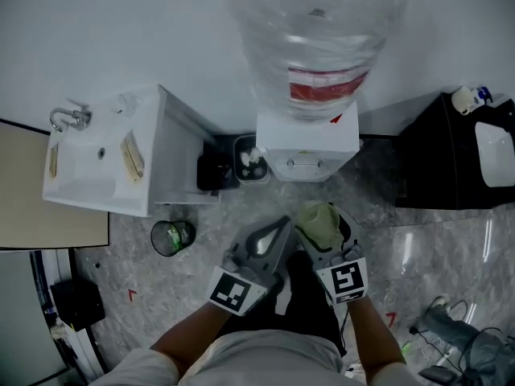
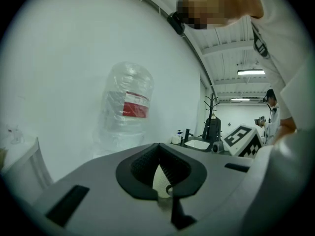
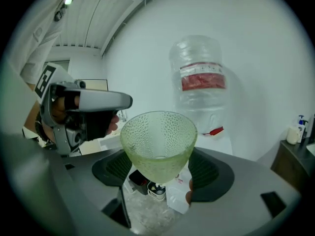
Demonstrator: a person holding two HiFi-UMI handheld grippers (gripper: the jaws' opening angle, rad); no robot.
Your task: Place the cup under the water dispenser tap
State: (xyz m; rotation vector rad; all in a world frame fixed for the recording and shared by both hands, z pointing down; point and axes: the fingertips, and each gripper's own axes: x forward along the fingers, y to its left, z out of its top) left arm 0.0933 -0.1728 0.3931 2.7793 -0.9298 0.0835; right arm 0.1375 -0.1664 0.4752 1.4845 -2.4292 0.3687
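Note:
A pale green textured glass cup (image 3: 158, 144) is held upright between the jaws of my right gripper (image 3: 160, 167), which is shut on it. From the head view the cup (image 1: 320, 223) and right gripper (image 1: 322, 217) hang in the air a short way in front of the water dispenser (image 1: 306, 139). The dispenser is a white cabinet with a big clear bottle (image 1: 314, 39) on top, and its tap recess (image 1: 304, 164) faces me. My left gripper (image 1: 280, 223) floats just left of the cup, jaws shut on nothing (image 2: 158, 149).
A white sink cabinet (image 1: 96, 155) stands at the left with a black waste bin (image 1: 171, 236) in front of it. A small bin (image 1: 251, 161) sits beside the dispenser. A black counter (image 1: 442, 155) with a white basin (image 1: 495, 151) is at the right. Cables lie at bottom right.

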